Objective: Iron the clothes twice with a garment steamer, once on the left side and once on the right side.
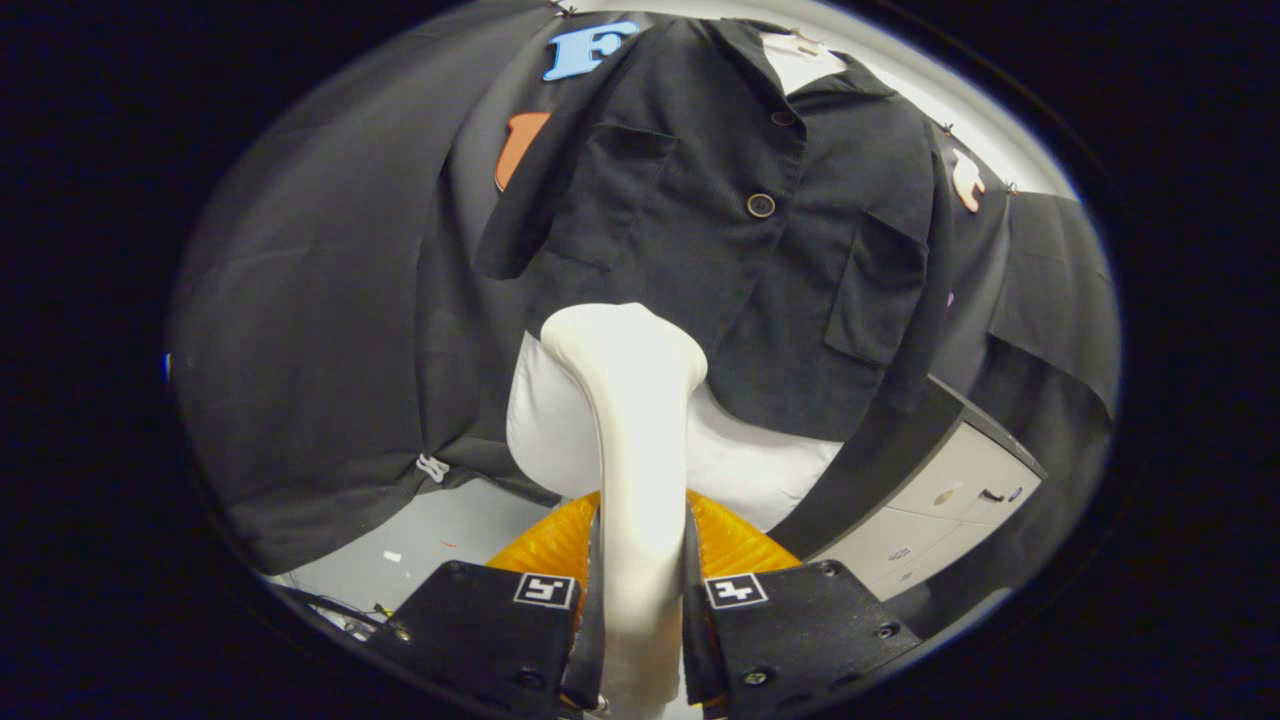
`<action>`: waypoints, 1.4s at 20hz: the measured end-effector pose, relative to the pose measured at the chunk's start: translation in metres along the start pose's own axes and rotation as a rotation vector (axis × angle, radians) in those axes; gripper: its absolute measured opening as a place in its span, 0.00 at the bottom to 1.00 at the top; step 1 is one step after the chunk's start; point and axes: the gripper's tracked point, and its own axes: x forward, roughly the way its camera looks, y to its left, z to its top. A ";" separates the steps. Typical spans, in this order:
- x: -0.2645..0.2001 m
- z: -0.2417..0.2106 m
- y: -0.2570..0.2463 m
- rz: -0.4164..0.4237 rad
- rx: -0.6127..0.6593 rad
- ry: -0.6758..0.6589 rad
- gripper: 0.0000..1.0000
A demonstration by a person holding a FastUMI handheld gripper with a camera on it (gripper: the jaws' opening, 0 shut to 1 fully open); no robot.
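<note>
A hand-held gripper [640, 610] clamps the white handle of a garment steamer [635, 400], both fingers pressed against its sides, as the steamer head rises just ahead of them toward a dark button-front shirt [720, 230] hanging on the booth's black cloth wall [330, 330]. The head sits low on the shirt's left panel, beneath the left chest pocket [610, 195], apparently near or against the cloth, though the view cannot settle whether it touches. To work this pass well, the head should probably travel in one steady line along that panel, kept flat to the fabric and clear of the buttons [761, 205]; the right side, with its own pocket [875, 290], looks to be the other pass. A white form [760, 460] shows below the shirt's hem, and a ribbed orange part [735, 540] lies just behind the handle. Beyond, a pale cabinet with drawers [950, 500] stands to the right on a grey floor [430, 540].
</note>
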 end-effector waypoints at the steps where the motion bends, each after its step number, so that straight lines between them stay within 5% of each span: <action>1: -0.009 0.002 -0.005 0.003 0.007 -0.004 0.34; 13: -0.107 0.033 -0.173 -0.093 0.010 -0.180 0.34; 28: -0.208 -0.046 -0.429 -0.266 0.152 -0.197 0.34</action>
